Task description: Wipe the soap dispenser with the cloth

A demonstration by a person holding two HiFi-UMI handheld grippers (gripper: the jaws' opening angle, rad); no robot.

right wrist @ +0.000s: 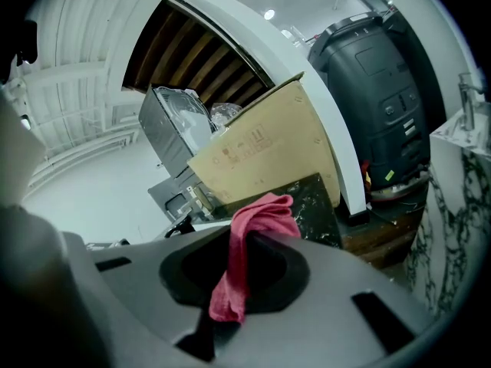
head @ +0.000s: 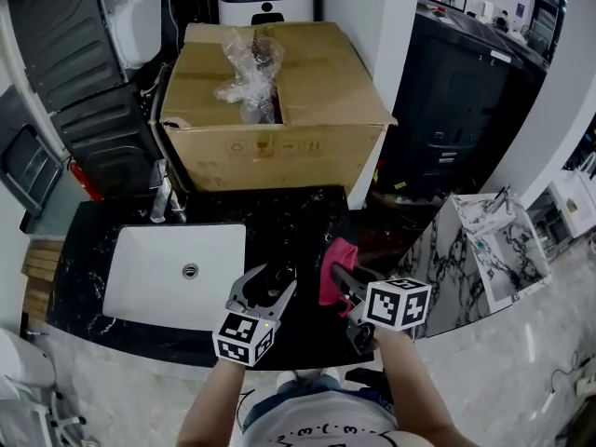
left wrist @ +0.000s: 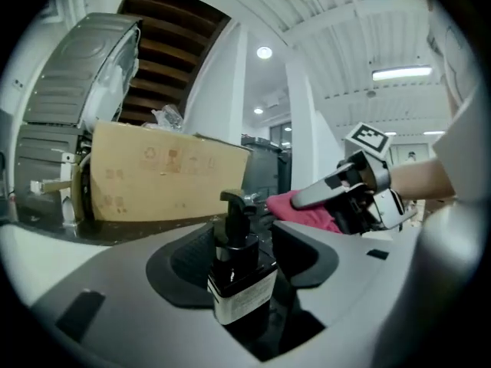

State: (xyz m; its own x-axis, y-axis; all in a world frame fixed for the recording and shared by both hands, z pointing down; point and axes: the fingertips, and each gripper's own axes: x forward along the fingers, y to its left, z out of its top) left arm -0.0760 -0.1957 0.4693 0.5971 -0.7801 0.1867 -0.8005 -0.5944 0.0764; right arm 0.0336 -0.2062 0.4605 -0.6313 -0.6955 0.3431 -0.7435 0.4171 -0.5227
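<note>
The wipe seems yet to begin: left tongs (head: 272,282) clamp the soap dispenser (left wrist: 242,278) over the desk (head: 307,217) at the sink's (head: 140,250) 3 o'clock, and right tongs (head: 343,277) pinch the cloth (right wrist: 249,236) at the dispenser's 3 o'clock, seemingly just short of it.

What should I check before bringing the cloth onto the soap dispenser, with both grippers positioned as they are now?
1. Left gripper grips the soap dispenser: ok, bottle tilted between its jaws.
2. Right gripper grips the cloth: ok, pinched, one end hanging free.
3. Cloth touches dispenser: not ok, it sits beside the pump head, apart.
4. Grippers free of each other: ok, a gap shows in the head view.
5. Dispenser surface already wiped: cannot tell.
</note>
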